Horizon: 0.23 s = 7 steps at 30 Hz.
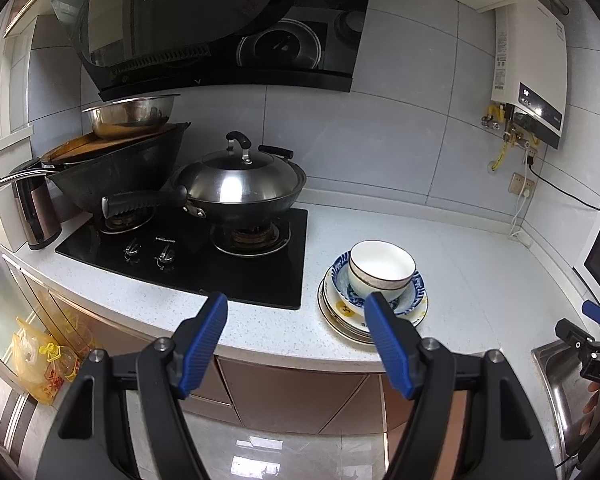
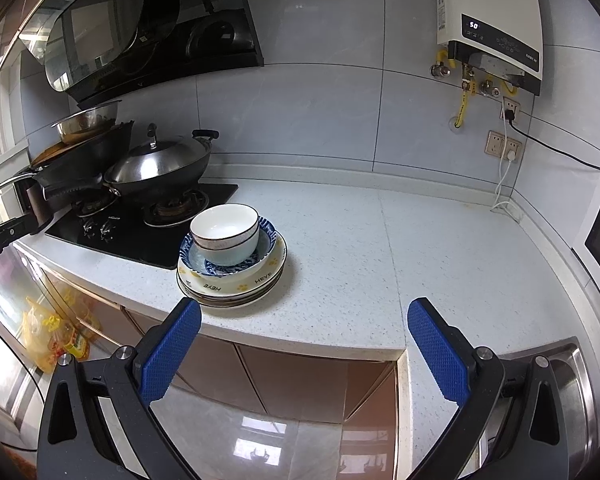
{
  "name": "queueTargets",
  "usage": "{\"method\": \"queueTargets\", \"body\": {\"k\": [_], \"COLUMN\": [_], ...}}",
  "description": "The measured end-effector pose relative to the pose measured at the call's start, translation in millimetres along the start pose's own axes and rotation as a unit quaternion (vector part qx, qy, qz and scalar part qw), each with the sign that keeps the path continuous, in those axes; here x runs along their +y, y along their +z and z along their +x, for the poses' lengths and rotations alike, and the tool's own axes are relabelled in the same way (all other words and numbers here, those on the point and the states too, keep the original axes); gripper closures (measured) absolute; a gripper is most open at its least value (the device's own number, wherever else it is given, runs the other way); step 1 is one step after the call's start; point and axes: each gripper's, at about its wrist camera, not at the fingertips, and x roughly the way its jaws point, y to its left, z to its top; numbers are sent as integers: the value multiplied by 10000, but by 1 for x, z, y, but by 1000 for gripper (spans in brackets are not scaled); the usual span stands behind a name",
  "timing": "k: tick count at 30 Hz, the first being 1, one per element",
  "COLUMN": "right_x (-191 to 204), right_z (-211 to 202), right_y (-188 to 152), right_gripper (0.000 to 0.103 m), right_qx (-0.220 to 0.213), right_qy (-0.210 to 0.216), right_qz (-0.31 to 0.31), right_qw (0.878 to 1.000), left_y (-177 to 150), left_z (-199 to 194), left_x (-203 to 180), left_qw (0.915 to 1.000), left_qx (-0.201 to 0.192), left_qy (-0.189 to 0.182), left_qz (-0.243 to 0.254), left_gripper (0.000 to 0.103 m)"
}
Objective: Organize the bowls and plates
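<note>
Glossy glazed ceramic on the white bowl [image 2: 225, 229], gleaming over the blue-patterned bowl [image 2: 269, 240] and the shiny cream plates [image 2: 236, 286] beneath. The tabletop [image 2: 380, 248] looks like speckled white stone, smooth with a soft sheen. There's the brushed-metal wok lid [image 1: 240, 180], the mirror-black glass hob [image 1: 220, 276], and the left tool [image 1: 296, 338] with ribbed blue rubbery pads [image 1: 204, 344] on matt black plastic.

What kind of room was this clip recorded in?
A home kitchen, most likely. A gas stove carries a lidded wok under a black range hood, and a wall water heater hangs above a speckled countertop where a stack of plates and bowls stands.
</note>
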Motion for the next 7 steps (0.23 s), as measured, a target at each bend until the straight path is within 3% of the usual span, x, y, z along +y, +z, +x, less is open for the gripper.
{"method": "queueTargets", "body": {"k": [7], "right_x": [-1], "right_z": [-2], "right_y": [-1], "right_gripper": [1], "right_qx": [3], "right_qy": [-22], "right_qz": [-4], "right_qw": [10000], "left_y": [-1], "left_z": [-1], "left_x": [0], "left_qw": [10000], "left_qx": [-5], "left_qy": [5], "left_qz": [-9], "left_gripper": [33]}}
